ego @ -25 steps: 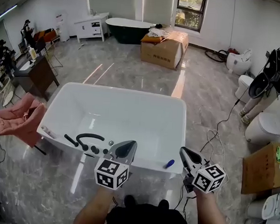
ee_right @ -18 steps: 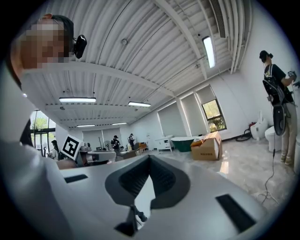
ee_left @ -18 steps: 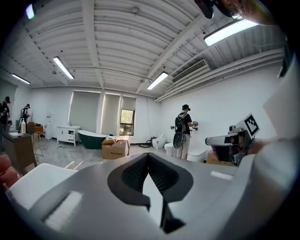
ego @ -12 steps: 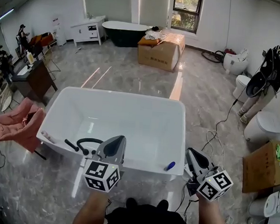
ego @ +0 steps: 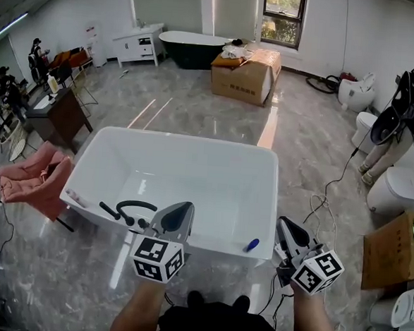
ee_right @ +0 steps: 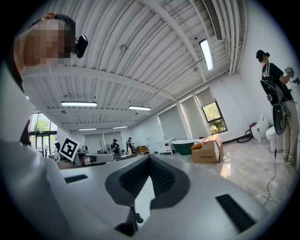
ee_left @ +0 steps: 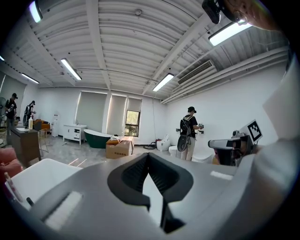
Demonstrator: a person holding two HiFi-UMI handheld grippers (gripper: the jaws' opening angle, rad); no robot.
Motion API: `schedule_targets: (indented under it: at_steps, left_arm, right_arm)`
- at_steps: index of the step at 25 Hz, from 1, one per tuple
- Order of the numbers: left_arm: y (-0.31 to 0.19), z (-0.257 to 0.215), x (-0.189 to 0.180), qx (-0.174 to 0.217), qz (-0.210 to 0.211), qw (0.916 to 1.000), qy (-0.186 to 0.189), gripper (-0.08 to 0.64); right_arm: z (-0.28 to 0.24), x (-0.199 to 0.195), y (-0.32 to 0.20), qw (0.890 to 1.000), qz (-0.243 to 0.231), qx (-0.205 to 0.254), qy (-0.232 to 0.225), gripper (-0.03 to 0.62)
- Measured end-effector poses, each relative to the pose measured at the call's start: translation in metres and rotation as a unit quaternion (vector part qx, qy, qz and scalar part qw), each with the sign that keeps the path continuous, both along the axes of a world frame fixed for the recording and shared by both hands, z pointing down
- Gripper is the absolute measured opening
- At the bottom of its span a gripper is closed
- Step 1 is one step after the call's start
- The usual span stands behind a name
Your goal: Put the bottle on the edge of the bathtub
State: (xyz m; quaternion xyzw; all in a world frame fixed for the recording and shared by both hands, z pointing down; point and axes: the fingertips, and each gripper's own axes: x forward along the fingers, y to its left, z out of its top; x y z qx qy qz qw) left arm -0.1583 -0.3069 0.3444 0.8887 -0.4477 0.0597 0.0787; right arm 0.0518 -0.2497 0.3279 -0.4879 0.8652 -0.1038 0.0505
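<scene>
A white bathtub (ego: 195, 138) fills the middle of the head view. On its near rim lies a small blue bottle (ego: 251, 245), free of both grippers. My left gripper (ego: 182, 210) hovers over the near rim to the left of the bottle, jaws shut and empty. Just right of the bottle, off the tub's corner, my right gripper (ego: 284, 225) is also shut with nothing in it. The left gripper view shows that gripper (ee_left: 148, 155) pointing out across the room, and in the right gripper view the right gripper (ee_right: 150, 157) does the same; neither shows the bottle.
A black faucet set (ego: 129, 209) sits on the tub's near left rim. A pink chair (ego: 35, 182) stands left of the tub. A cable (ego: 323, 200), toilets (ego: 393, 188) and a person (ego: 407, 111) are on the right. A cardboard box (ego: 246, 75) and a dark tub (ego: 190, 45) stand at the back.
Both grippers have dropped slightly toward me, the left one drifting a little left. The blue bottle has stayed on the rim.
</scene>
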Motion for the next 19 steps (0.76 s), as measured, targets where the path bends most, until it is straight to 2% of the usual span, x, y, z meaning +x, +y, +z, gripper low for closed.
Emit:
schedule_targets:
  at_steps: [19]
  left_arm:
    - [0.0062,0.0094,0.0058,-0.014,0.011,0.9998,0.002,0.011]
  right_arm:
    - [0.0014,0.0003,0.0062,1.0,-0.002,-0.003,0.001,0.01]
